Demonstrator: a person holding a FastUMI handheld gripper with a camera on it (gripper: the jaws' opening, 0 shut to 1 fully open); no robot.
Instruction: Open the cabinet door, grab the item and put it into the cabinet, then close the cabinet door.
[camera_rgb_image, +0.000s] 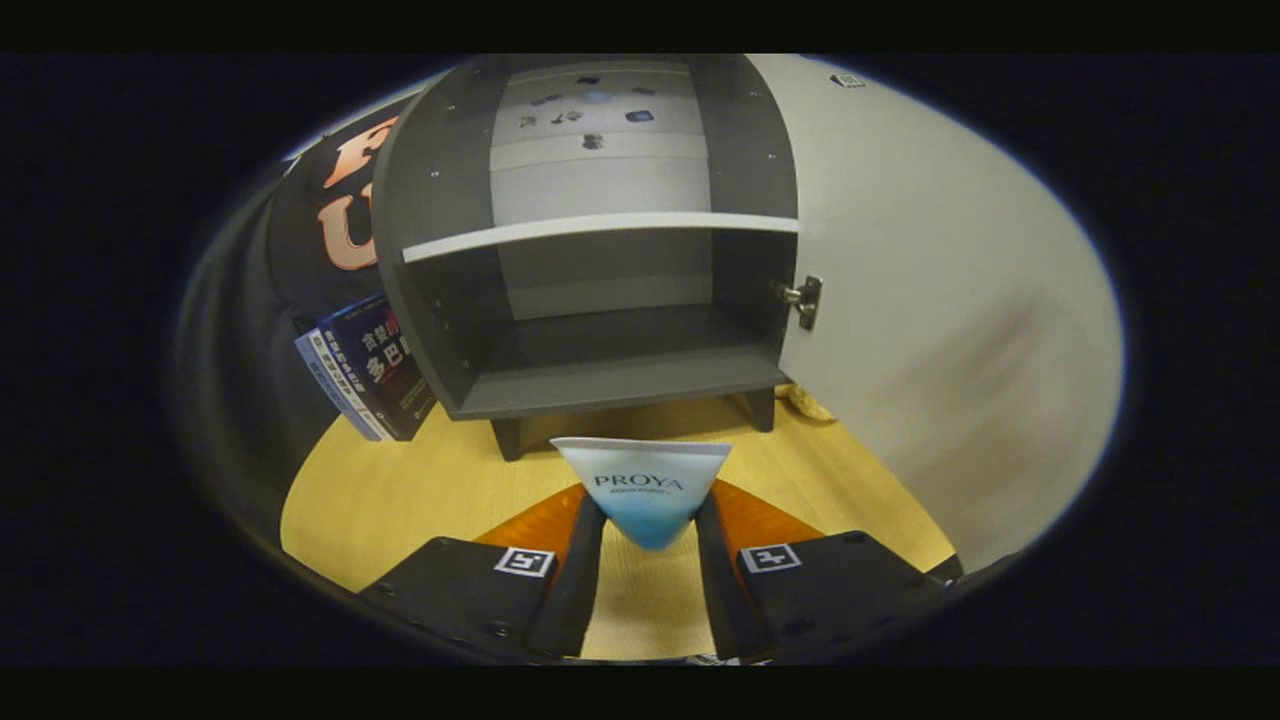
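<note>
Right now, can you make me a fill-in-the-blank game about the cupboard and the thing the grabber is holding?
1. The cabinet door is swung ____.
2. The gripper is shut on the ____, which sits between its fingers.
3. The cabinet stands on a wooden ____.
4. Leaning beside the cabinet, on the side away from the door, are some ____.

Missing words: open; tube; table; books.

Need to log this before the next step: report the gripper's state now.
Gripper: shut on the white-and-blue tube, a finger pressing on each side, held in front of the open cabinet.
</note>
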